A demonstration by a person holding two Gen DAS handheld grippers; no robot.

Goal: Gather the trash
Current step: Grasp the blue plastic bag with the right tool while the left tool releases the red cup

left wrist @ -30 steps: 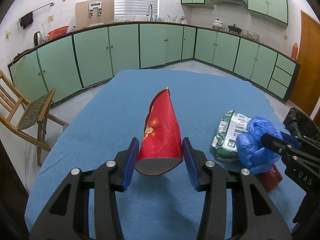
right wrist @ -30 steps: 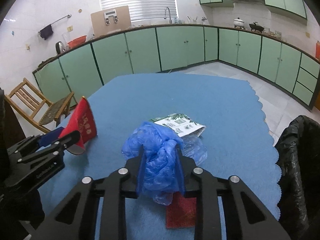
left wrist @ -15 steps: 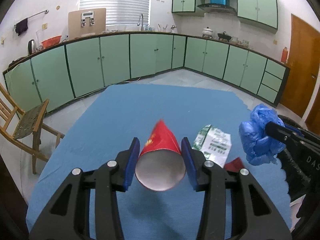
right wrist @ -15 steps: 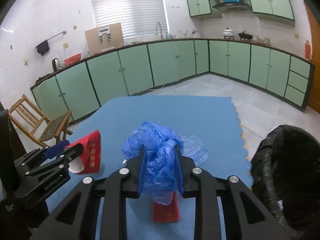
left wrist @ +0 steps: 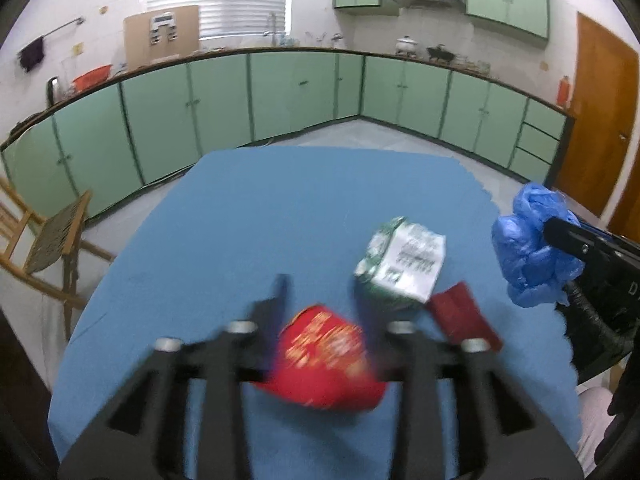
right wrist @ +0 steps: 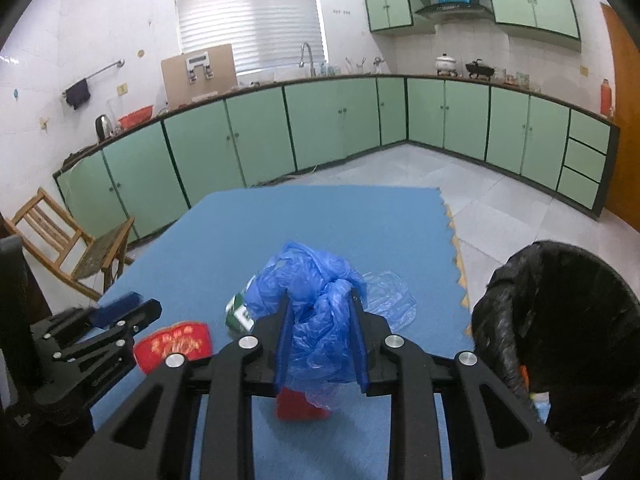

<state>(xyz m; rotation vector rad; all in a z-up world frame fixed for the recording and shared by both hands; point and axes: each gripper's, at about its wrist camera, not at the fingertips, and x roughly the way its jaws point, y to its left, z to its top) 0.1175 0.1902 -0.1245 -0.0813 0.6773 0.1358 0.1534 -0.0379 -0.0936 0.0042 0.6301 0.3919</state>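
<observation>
Left hand-held gripper [left wrist: 320,312] just started opening and the red paper cup [left wrist: 326,364], upright between its fingers a second ago, has tipped sideways. Looks like it's slipping out over the table [left wrist: 248,208]. Right hand-held gripper [right wrist: 320,340] stays clamped on the blue plastic bag [right wrist: 316,300], now lifted, with the black-lined trash bin [right wrist: 560,320] just to its right.

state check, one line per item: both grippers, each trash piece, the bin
Left gripper: jaws opening, red paper cup between them, blurred.
Right gripper: shut on crumpled blue plastic bag, lifted.
Green-and-white wrapper: lying on blue table mat.
Flat dark red packet: lying on mat.
Black-lined trash bin: open, beside the table.
</observation>
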